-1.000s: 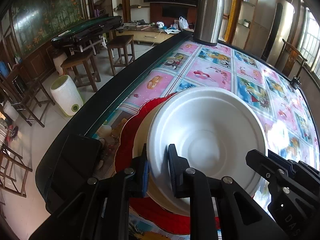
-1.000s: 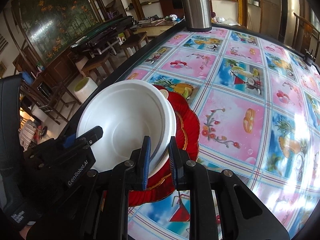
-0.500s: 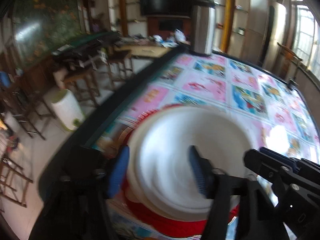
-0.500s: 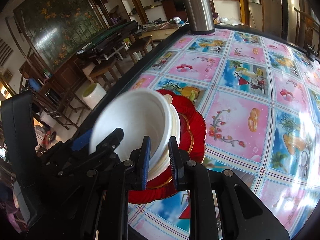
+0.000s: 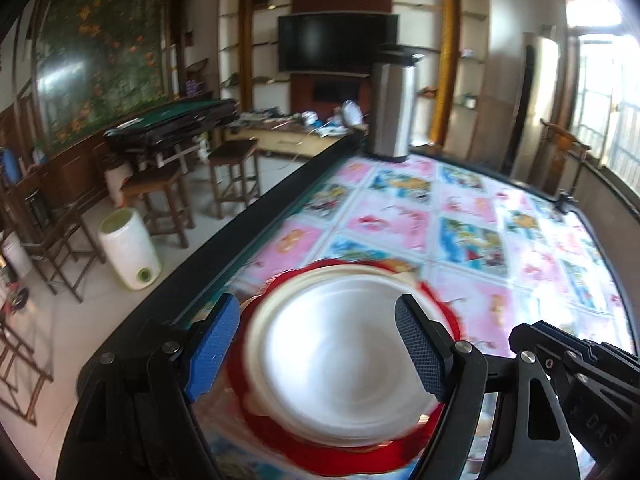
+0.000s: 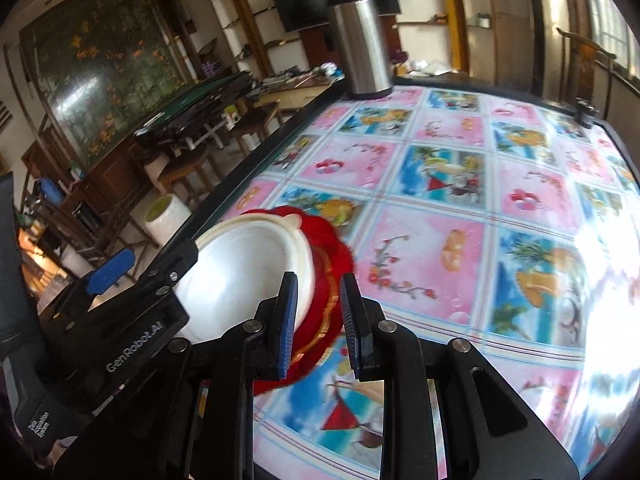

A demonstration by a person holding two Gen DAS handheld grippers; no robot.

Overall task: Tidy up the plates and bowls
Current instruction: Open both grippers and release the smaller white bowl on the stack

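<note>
Steel flask (image 6: 362, 40) stands well beyond bowls (image 6: 244, 276).

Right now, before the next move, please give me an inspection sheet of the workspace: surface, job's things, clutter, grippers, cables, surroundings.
Surface: table with a picture-tile cover, dark rim.
Job's things: white bowl nested in a cream bowl, both on a red plate near the table's left edge.
Clutter: steel flask at the far edge.
Grippers: left gripper wide open, straddling the bowl; right gripper slightly open, clear of the bowl rim.
Cables: nothing seen.
Surroundings: TV, stools, white bin on the floor.
</note>
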